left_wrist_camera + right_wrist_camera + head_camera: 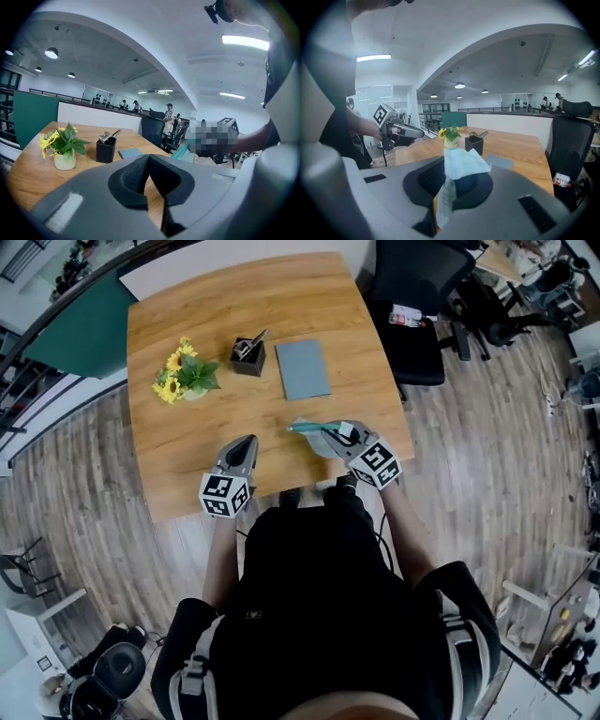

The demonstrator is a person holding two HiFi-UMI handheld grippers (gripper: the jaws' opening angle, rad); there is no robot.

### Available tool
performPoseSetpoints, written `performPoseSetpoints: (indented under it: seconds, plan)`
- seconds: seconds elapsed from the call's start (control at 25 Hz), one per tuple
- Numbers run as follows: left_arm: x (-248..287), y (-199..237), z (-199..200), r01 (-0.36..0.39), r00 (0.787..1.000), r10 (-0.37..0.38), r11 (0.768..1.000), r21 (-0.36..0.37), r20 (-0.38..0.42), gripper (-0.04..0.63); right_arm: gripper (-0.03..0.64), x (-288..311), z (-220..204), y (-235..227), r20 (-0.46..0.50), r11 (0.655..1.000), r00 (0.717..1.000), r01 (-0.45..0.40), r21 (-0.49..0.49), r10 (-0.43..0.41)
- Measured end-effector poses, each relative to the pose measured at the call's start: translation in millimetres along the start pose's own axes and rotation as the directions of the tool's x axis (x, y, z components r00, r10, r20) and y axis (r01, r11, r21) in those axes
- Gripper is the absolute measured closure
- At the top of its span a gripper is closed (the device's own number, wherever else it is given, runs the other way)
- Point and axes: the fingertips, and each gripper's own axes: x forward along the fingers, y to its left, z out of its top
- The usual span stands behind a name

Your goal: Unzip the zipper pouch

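I am looking down from my head camera at a wooden table (187, 324). The right gripper (336, 435), right of the frame's centre, is clamping the zipper pouch (309, 429) and holding it just above the table's near edge. In the right gripper view the jaws are pressing together on a fold of pale blue-green fabric, which is standing up between them and flopping to the right. The left gripper (247, 443), at lower left of centre, is hovering apart from the pouch. Its jaws are closed together with nothing between them.

Farther up the table are potted yellow flowers (183, 371), a black pen holder (248, 357) and a grey-blue notebook (303, 368).

I am judging the pouch to be light, thin and soft. It is creasing under the pads instead of holding its shape, so I expect it to sag and twist if pulled from one side only. A brighter teal strip along its upper edge is probably the zipper line, but I cannot make out the pull tab. I think the best hold is one gripper pinching the fabric beside the zipper's closed end. The free left gripper would then open and nip the small tab, which may slip.
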Motion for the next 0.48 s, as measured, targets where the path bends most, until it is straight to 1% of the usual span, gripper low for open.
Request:
performPoseSetpoints:
  seconds: [0.24,0.48]
  plan:
    - [-2,2,3,0.034,0.999,-0.034,0.999,0.010,0.017,0.595,0.586,-13,28,4,0.104,1.000,0.995,-0.003,0.015,0.001]
    - [-2,7,10,0.066,0.997,-0.067,0.998,0.014,0.039,0.595,0.586,-16,46,4,0.150,1.000,0.989,-0.014,0.027,0.010]
